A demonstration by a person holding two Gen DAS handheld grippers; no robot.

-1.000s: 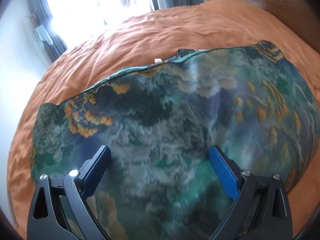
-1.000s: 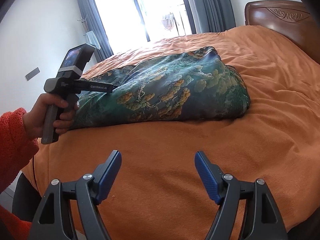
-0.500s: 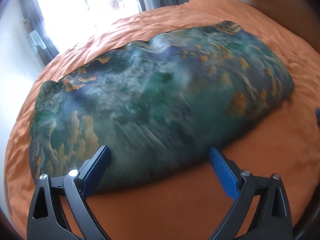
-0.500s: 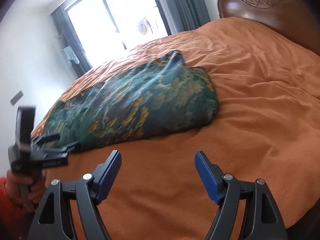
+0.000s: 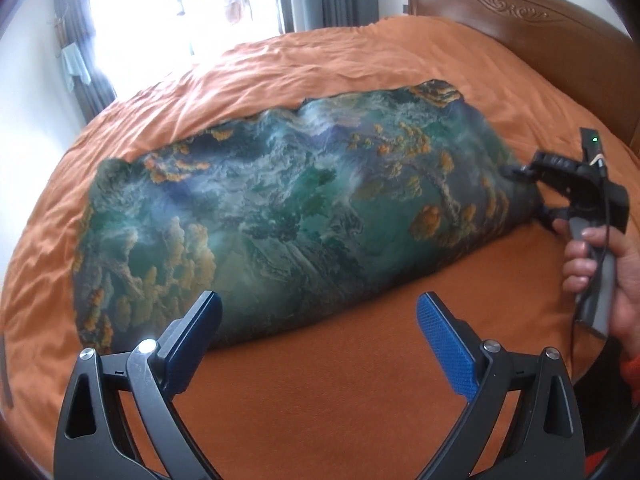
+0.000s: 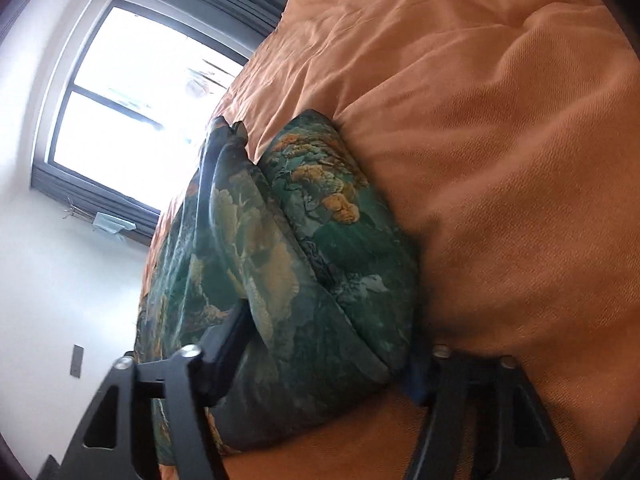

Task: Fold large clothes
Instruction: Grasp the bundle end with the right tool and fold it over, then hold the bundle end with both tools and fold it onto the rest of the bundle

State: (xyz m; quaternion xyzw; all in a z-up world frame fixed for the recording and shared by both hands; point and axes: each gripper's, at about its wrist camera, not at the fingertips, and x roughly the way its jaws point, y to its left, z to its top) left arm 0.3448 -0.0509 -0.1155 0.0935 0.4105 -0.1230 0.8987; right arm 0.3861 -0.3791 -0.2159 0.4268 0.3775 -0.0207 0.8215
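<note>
A large padded garment (image 5: pixel 288 216) with a green, blue and orange landscape print lies folded lengthwise on the orange bed (image 5: pixel 360 392). My left gripper (image 5: pixel 316 332) is open and empty, hovering at the garment's near edge. My right gripper (image 6: pixel 320 360), rolled sideways, has its jaws wide apart around the garment's thick folded end (image 6: pixel 320 280); one finger lies on top, the other under the bundle. It also shows in the left wrist view (image 5: pixel 532 192) at the garment's right end, held by a hand.
A carved wooden headboard (image 5: pixel 540 28) stands at the far right. A bright window with grey curtains (image 5: pixel 180 12) is behind the bed. A white wall (image 6: pixel 60 280) is on the left.
My left gripper has drawn back off the garment to its near edge. My right gripper has moved in, rolled sideways and slid its jaws around the garment's right end.
</note>
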